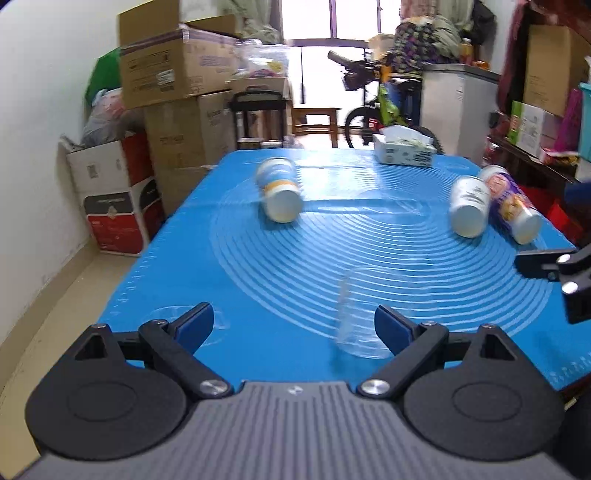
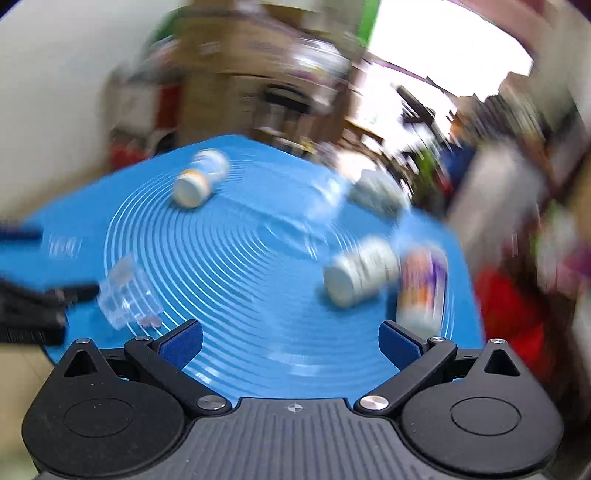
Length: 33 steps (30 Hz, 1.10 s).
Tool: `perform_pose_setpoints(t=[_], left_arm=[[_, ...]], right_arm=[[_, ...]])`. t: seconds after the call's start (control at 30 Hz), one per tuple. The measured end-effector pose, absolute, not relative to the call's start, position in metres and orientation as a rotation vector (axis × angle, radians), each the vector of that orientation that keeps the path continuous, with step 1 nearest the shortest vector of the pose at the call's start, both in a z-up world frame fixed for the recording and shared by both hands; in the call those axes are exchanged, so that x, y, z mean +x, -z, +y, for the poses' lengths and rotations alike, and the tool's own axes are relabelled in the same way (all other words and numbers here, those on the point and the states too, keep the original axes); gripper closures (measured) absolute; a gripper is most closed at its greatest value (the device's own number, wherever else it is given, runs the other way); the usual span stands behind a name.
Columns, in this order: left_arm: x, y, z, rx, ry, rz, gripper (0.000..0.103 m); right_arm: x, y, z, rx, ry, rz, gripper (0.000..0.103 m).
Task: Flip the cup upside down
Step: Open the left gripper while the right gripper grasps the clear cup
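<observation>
Blue mat (image 1: 258, 266) bears toppled paper cups (image 1: 279, 194) (labels blurred); left tongs (image 1: 294, 325) and right tongs (image 2: 290, 341) gape empty

Bright daylight pours from a blown-out window (image 1: 332, 18) at the room's far end, fisheye curvature bends both views' edges, and heavy motion blur smears the right wrist view's background.

We see the whole right wrist view smeared by motion blur, so the label on the white paper cup (image 2: 360, 275) lying on its side is unreadable, and the clear plastic cup (image 1: 356, 317) shows only faintly.
</observation>
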<state>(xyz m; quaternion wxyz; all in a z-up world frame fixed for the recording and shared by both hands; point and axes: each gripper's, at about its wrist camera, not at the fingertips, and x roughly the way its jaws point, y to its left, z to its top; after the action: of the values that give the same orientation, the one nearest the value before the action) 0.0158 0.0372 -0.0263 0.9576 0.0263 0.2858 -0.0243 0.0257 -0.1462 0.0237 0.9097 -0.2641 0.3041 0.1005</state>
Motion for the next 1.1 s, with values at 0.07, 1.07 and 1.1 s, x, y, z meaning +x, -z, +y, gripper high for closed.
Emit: perform_pose_setpoints(t=[0.07,1.07,1.1], left_arm=[[0.018,0.026,0.050,0.043,0.015,0.574,0.010],[0.047,0.045,0.126,-0.013,-0.120,0.611,0.010],[0.047,0.046,0.126,-0.013,-0.118,0.612,0.010]], right_arm=[[0.031,-0.031,-0.125,-0.701,-0.262,0.601,0.000],[-0.005,0.104,-0.028,-2.763,-1.079,0.093,0.000],[-0.011,0.105,-0.024,-2.764,-1.090,0.091,0.001]])
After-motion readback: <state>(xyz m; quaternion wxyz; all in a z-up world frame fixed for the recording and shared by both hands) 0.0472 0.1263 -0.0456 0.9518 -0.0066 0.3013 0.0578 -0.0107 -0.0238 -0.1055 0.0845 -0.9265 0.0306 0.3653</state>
